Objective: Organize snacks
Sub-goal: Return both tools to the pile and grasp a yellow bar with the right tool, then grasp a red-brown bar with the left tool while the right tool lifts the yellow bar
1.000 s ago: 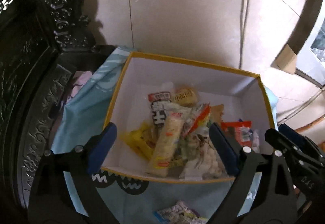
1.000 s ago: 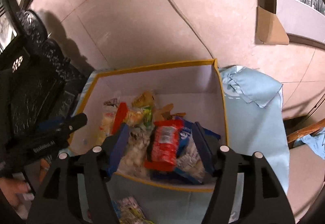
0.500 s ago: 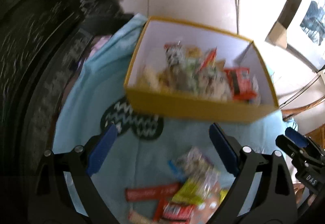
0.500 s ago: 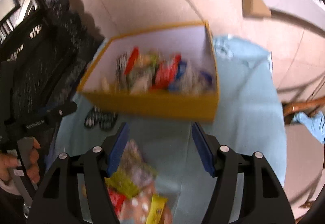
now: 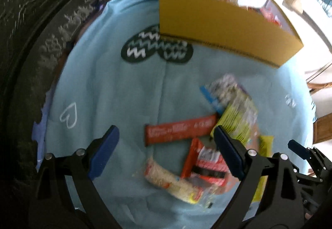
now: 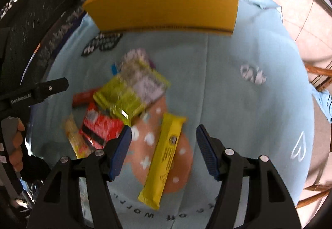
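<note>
A yellow cardboard box [image 5: 224, 27] [image 6: 166, 4] with several snack packs inside stands at the far side of a light blue cloth [image 5: 116, 87] [image 6: 228, 63]. Loose snacks lie on the cloth in front of it: an orange-red bar [image 5: 180, 130], a red pack [image 5: 207, 163] [image 6: 99, 127], a pale cracker pack [image 5: 172, 181], a green-yellow pack [image 5: 238, 119] [image 6: 122, 100] and a long yellow bar [image 6: 164, 156]. My left gripper [image 5: 166, 146] hangs open above the orange-red bar. My right gripper [image 6: 164, 148] is open above the yellow bar. Neither holds anything.
Dark carved furniture [image 5: 41, 21] borders the cloth on the left. Pale floor tiles [image 6: 300, 0] and a wooden chair part [image 6: 317, 75] lie to the right. A person's hand [image 6: 16, 146] holds the left gripper's handle at the left edge of the right wrist view.
Both grippers have drawn back from above the box's inside and sunk toward the loose snacks on the cloth. The box now sits far up in both views. Jaws unchanged.
</note>
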Tool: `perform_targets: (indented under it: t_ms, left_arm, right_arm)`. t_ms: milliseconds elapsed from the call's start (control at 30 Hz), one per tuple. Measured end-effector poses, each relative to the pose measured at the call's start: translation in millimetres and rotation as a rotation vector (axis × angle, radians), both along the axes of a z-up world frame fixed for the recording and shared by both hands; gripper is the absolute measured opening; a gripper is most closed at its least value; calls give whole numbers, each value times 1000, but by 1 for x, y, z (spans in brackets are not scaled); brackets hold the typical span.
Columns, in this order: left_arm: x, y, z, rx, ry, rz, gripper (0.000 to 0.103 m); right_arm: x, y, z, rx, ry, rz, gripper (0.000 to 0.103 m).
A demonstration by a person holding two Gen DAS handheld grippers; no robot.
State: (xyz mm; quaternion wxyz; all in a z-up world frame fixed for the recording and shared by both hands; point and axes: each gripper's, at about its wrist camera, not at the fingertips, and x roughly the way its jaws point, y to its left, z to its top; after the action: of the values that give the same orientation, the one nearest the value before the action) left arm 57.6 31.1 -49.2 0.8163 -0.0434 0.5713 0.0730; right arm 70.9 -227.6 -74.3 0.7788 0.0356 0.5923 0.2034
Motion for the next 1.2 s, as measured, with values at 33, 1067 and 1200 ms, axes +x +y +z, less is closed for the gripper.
perform_targets:
  t_ms: [33,1067,1200]
  left_arm:
    - [-4,0,-5,2,6,-6,94]
    - [-8,-2,-30,32,50,-147,92]
    - [1,-4,-42,22,82,-195,76]
  right_arm:
    - [-4,2,-4,-3,9,3,65]
    - [-4,2,14,-2,7,-7,20]
    - [0,-3,18,20,9,-21,20]
